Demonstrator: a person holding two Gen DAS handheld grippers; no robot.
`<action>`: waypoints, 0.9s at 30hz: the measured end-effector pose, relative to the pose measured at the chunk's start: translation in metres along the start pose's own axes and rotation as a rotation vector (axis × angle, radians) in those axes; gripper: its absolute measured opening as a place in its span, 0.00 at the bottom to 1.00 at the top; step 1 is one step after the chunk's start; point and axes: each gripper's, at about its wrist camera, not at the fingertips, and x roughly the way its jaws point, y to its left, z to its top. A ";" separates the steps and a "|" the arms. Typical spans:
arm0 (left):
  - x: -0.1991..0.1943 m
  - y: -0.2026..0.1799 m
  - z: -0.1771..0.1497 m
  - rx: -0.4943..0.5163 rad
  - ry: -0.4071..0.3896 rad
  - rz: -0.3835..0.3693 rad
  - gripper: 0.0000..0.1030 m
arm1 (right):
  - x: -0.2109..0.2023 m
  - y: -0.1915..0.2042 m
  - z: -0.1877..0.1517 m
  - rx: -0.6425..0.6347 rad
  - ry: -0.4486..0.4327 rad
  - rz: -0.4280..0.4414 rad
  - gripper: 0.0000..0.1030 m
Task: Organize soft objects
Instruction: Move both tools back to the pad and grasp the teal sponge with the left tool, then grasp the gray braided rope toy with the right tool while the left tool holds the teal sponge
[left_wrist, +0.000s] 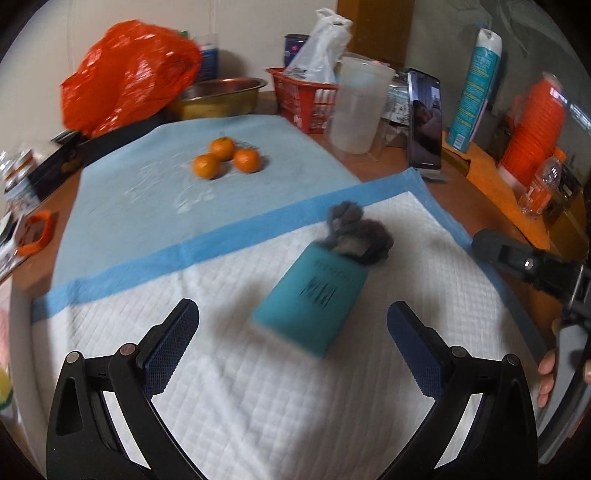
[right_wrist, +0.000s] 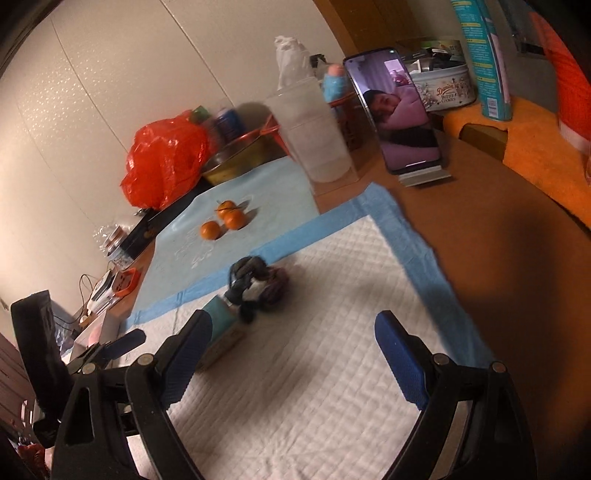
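Both claws hang over a white quilted pad (left_wrist: 258, 387), each spread wide with nothing between its blue pads. Left claw (left_wrist: 291, 325) points toward a teal box (left_wrist: 314, 295) lying flat near the pad's middle, its long axis running from near left to far right. Gray yarn (left_wrist: 354, 232) spills out of the box's far end, which points toward the phone (left_wrist: 424, 122). Right claw (right_wrist: 293, 339) shows the same box just behind its left finger, not touching. Three oranges (left_wrist: 225, 158) sit farther off on a pale blue cloth (left_wrist: 129, 192).
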 end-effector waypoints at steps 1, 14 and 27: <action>0.004 -0.004 0.003 0.012 0.001 -0.004 1.00 | 0.001 -0.003 0.001 0.000 0.002 0.001 0.87; 0.030 -0.004 -0.004 -0.003 0.079 0.087 0.59 | 0.039 -0.007 -0.004 -0.017 0.076 -0.009 0.87; -0.049 0.048 -0.039 -0.278 -0.005 0.148 0.59 | 0.094 0.045 0.023 -0.218 0.080 -0.039 0.87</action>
